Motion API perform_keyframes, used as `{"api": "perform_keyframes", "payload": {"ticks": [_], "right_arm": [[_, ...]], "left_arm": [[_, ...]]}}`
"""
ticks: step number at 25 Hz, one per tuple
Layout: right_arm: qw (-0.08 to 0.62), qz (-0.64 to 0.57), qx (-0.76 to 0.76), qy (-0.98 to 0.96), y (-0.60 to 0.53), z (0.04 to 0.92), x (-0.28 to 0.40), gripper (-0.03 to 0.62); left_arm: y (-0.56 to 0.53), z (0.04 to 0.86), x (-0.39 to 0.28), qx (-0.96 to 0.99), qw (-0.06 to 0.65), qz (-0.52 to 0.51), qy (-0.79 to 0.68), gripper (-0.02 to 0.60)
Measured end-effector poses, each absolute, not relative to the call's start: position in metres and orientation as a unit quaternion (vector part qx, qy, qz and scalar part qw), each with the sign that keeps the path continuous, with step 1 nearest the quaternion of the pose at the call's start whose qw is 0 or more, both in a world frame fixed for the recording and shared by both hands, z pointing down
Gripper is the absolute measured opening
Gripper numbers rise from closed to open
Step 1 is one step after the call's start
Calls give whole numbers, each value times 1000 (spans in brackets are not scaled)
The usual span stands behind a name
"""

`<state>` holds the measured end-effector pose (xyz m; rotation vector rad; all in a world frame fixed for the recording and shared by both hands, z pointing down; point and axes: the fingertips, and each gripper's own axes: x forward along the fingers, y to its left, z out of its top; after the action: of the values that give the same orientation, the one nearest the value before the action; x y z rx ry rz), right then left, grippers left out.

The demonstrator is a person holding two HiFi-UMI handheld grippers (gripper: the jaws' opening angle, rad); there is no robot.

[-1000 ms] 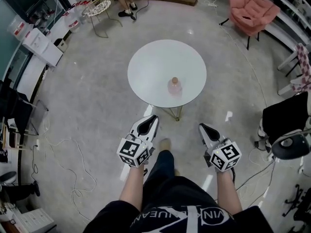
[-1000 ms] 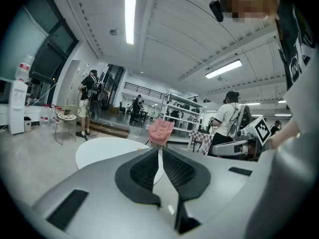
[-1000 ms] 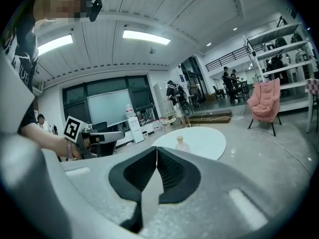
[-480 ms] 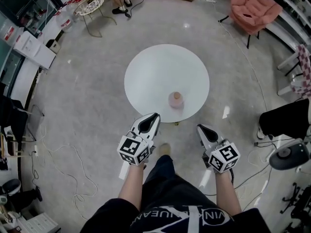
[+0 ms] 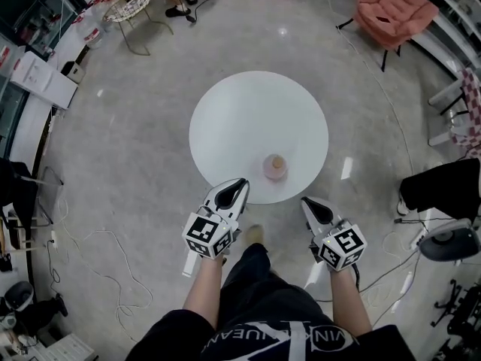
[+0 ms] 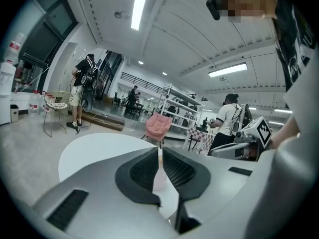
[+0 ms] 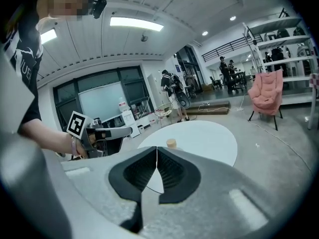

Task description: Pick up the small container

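The small container, pink with a tan lid, stands on the near right part of the round white table. Both grippers are held level over the floor, short of the table's near edge. My left gripper is shut and empty, its tip just at the table's rim, left of the container. My right gripper is shut and empty, a little nearer to me and right of the container. In the left gripper view a pink sliver of the container shows behind the closed jaws. The right gripper view shows the container's lid just above the closed jaws.
A pink armchair stands far right, a black office chair close on the right. A wire stool and a person's feet are at the far left, white cabinets along the left wall. Cables trail over the floor.
The table and container have come closer in the head view as I walk forward. Both grippers have advanced towards the table's near edge and stay shut.
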<state>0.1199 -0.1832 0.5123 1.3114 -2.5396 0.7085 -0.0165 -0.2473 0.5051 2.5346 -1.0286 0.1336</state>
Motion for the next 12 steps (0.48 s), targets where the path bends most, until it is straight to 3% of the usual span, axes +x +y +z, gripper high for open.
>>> {"api": "perform_keyframes", "payload": {"ticks": [12], "right_arm": [[134, 221, 439, -860, -226, 544, 101, 25]], "left_arm": [[-271, 539, -23, 906, 219, 55, -359, 29]]}}
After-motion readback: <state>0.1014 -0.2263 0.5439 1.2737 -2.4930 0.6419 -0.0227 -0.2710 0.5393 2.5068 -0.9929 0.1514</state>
